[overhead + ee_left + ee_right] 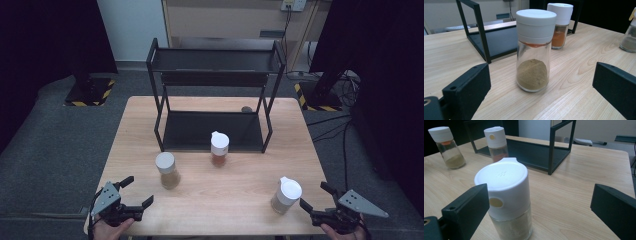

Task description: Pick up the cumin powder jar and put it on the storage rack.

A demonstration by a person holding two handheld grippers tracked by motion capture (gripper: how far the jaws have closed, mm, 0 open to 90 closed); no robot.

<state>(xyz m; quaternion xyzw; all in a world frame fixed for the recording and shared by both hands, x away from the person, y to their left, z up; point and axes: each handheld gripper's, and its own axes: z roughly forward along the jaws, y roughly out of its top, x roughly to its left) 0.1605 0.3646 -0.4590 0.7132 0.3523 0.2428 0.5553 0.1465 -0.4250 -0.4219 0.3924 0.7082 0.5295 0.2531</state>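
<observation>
Three cylindrical clear-glass spice jars with smooth white plastic caps stand upright on the pale wood-grain table (240, 200): an olive-brown powder jar (167, 170) at front left, an orange powder jar (219, 149) just before the black metal two-tier rack (215, 95), and a pale powder jar (286, 195) at front right. The left gripper (136, 192) has its jaws spread wide, empty, facing the olive-brown jar. The right gripper (315, 196) likewise stands wide open close beside the pale jar, apparently not touching it.

I see a white-capped jar (509, 202) upright on the bench (574, 195), between my right hand-held gripper's (539, 207) parted jaws, untouched.
</observation>
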